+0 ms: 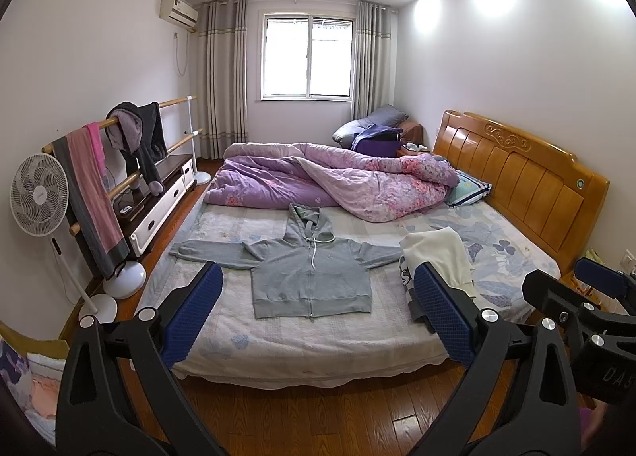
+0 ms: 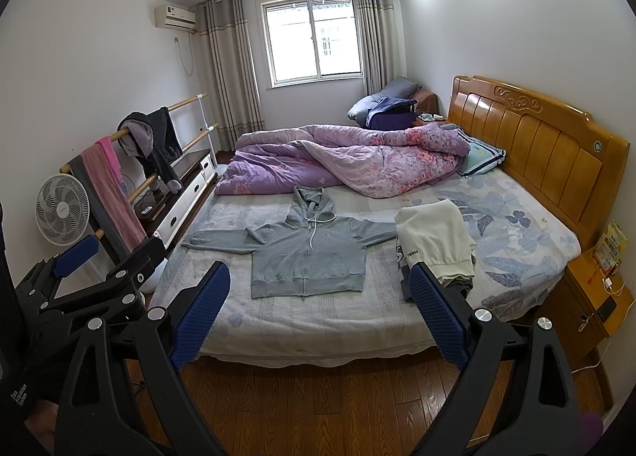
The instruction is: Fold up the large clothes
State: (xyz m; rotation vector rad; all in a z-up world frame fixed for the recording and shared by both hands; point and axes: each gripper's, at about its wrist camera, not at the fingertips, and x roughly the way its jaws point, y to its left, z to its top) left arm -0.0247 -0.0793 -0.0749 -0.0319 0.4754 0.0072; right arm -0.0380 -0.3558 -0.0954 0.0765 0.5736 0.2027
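Both claws, left claw (image 1: 314, 317) and right claw (image 2: 318, 309), hang spread and empty over the wooden floor (image 2: 318, 408) short of the bed (image 2: 318, 341). The grey hoodie (image 2: 308, 257) lies flat at the mattress centre, zip up, sleeves out toward 9 and 3 o'clock. Folding looks not yet begun; the next move probably calls for reaching a sleeve or hem. Only the right wrist view shows the nightstand (image 2: 588, 297) at 3 o'clock; both show the folded cream garment (image 1: 437, 257) just beside the right sleeve.

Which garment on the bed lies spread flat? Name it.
The grey zip hoodie, sleeves out flat mid-bed; the white garment beside it is bunched.
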